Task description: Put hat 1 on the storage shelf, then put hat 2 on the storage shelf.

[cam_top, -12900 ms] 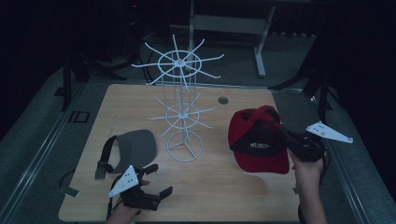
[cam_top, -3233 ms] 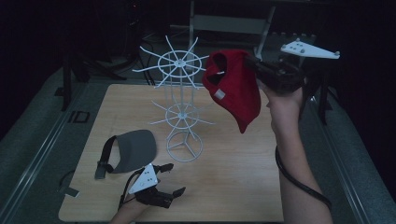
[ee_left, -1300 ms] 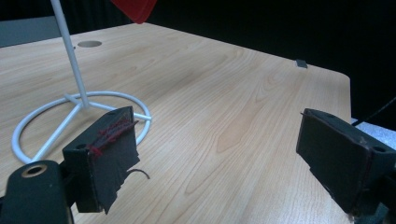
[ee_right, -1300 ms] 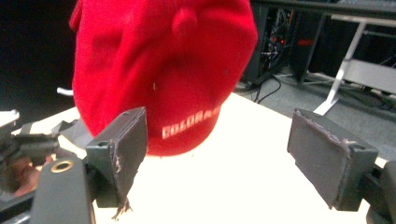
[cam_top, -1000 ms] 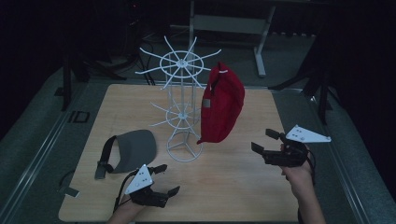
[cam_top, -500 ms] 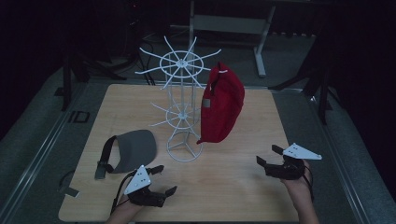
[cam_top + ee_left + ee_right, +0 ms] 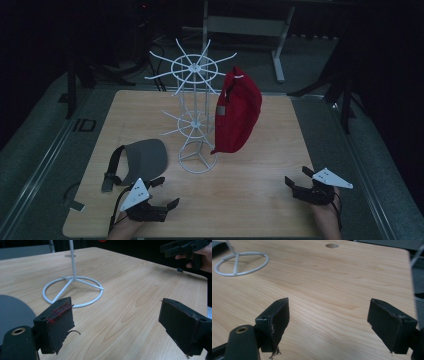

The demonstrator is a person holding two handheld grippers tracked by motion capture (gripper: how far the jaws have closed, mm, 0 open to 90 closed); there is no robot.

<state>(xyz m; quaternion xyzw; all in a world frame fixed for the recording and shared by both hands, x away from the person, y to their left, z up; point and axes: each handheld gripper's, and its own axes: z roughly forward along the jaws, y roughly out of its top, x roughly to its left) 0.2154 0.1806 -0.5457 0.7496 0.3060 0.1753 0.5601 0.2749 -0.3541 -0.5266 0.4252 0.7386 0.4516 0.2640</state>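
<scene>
The left tool (image 7: 162, 192) rested low over the near left part of the table (image 7: 280, 150), its two black jaws standing wide apart with only bare wood between them. Red threads clung to the pad of one jaw in the left gripper view. Just beyond it, toward the far left, a grey visor (image 7: 140, 161) lay flat on the table, near the jaws but not touching them.

The right tool (image 7: 296, 179) sat at the near right corner of the table, held by a hand (image 7: 327, 217), its jaws likewise spread wide and holding nothing, wood grain showing between them in the right gripper view.

Between the two tools and farther back stood a white wire rack (image 7: 195, 107), its ring base (image 7: 72, 291) flat on the table and two tiers of spokes fanning out from the upright post. A red cap (image 7: 237, 112) hung from a spoke on the rack's upper tier, on the right side, drooping down beside the post with its lower edge clear of the table. The cap was well apart from both tools.
</scene>
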